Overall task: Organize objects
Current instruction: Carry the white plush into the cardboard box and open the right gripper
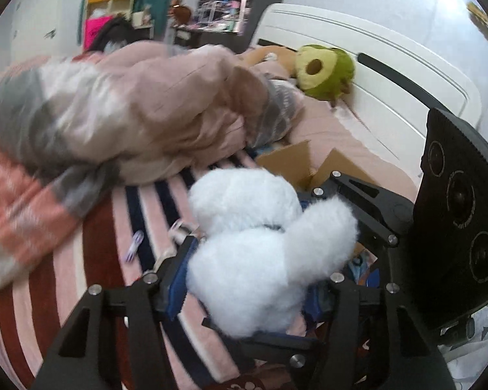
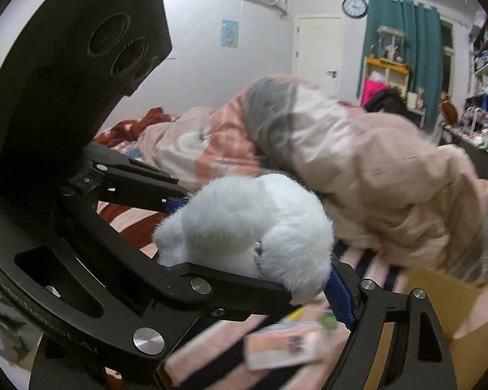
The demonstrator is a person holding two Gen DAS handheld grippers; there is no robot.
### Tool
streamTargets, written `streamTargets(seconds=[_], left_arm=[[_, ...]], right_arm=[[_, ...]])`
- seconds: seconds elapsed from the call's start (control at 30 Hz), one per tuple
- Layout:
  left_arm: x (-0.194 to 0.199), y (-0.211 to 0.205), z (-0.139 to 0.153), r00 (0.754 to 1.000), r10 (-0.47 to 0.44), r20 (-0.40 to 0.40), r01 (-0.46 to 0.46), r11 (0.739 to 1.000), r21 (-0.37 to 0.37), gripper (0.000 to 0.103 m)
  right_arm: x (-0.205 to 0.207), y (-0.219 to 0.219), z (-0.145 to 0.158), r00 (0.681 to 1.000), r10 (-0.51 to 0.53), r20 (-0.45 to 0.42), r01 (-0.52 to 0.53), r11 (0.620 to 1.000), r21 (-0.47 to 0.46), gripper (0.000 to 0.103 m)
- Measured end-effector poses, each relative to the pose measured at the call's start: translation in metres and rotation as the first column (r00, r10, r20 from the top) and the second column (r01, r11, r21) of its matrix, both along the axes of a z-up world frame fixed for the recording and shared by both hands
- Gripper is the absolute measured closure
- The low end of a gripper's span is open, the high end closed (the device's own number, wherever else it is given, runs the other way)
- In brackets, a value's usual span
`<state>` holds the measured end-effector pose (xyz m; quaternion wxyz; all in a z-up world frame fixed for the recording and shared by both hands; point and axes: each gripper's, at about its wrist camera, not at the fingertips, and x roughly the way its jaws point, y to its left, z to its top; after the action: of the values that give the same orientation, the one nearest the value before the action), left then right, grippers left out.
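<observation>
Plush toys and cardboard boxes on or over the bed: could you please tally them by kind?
White plush toys: 1, the white fluffy toy held between the left hand-held gripper and the right hand-held gripper.
Green plush toys: 1, the avocado plush by the headboard.
Cardboard boxes: 1, the open box.
Total: 3

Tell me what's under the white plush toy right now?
Under the white plush toy: the striped blanket and a cardboard box flap behind it. The box's contents are mostly hidden.

Bedroom: bed (image 1: 81, 260), duvet (image 2: 358, 162).
</observation>
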<state>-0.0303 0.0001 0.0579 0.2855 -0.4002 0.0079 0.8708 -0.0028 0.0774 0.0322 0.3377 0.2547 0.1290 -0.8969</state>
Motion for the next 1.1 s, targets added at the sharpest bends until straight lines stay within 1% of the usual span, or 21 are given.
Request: streamTargets(seconds=[0.1, 0.2, 0.3, 0.43, 0.57, 0.63, 0.77, 0.9, 0.97, 1.03, 1.1], left_arm=[[-0.010, 0.036, 0.017, 0.998, -0.057, -0.010, 0.057, 0.998, -0.013, 0.049], [-0.021, 0.072, 0.025, 0.995, -0.100, -0.005, 0.100, 0.994, -0.035, 0.049], [-0.035, 0.107, 0.020, 0.990, -0.140, 0.035, 0.142, 0.988, -0.060, 0.049], [-0.054, 0.143, 0.000, 0.978, -0.171, 0.117, 0.181, 0.980, -0.082, 0.049], [-0.064, 0.163, -0.021, 0.967, -0.177, 0.181, 0.195, 0.977, -0.090, 0.049], [-0.068, 0.171, -0.032, 0.963, -0.172, 0.208, 0.196, 0.975, -0.102, 0.049], [-0.072, 0.180, -0.045, 0.957, -0.161, 0.242, 0.198, 0.971, -0.136, 0.049], [-0.075, 0.187, -0.049, 0.956, -0.152, 0.250, 0.196, 0.967, -0.161, 0.049], [-0.075, 0.188, -0.049, 0.958, -0.142, 0.251, 0.191, 0.963, -0.188, 0.043], [-0.074, 0.189, -0.048, 0.960, -0.132, 0.247, 0.185, 0.961, -0.204, 0.030], [-0.073, 0.189, -0.047, 0.962, -0.126, 0.244, 0.179, 0.961, -0.210, 0.026]], right_arm=[[-0.003, 0.031, 0.015, 0.998, -0.061, -0.016, 0.060, 0.998, -0.010, 0.023], [-0.008, 0.065, 0.022, 0.993, -0.116, -0.016, 0.116, 0.993, -0.025, 0.023], [-0.017, 0.094, 0.020, 0.987, -0.163, 0.012, 0.164, 0.986, -0.024, 0.023], [-0.027, 0.127, 0.005, 0.975, -0.207, 0.080, 0.208, 0.978, -0.014, 0.023], [-0.038, 0.147, -0.015, 0.962, -0.226, 0.153, 0.228, 0.974, 0.004, 0.024], [-0.037, 0.154, -0.021, 0.957, -0.230, 0.175, 0.230, 0.973, 0.019, 0.024], [-0.037, 0.160, -0.032, 0.950, -0.241, 0.201, 0.235, 0.970, 0.055, 0.024], [-0.038, 0.161, -0.038, 0.946, -0.253, 0.205, 0.241, 0.967, 0.081, 0.024], [-0.038, 0.162, -0.040, 0.943, -0.255, 0.213, 0.241, 0.966, 0.090, 0.021], [-0.039, 0.163, -0.041, 0.942, -0.259, 0.214, 0.244, 0.965, 0.094, 0.017], [-0.038, 0.164, -0.041, 0.941, -0.269, 0.203, 0.253, 0.962, 0.102, 0.016]])
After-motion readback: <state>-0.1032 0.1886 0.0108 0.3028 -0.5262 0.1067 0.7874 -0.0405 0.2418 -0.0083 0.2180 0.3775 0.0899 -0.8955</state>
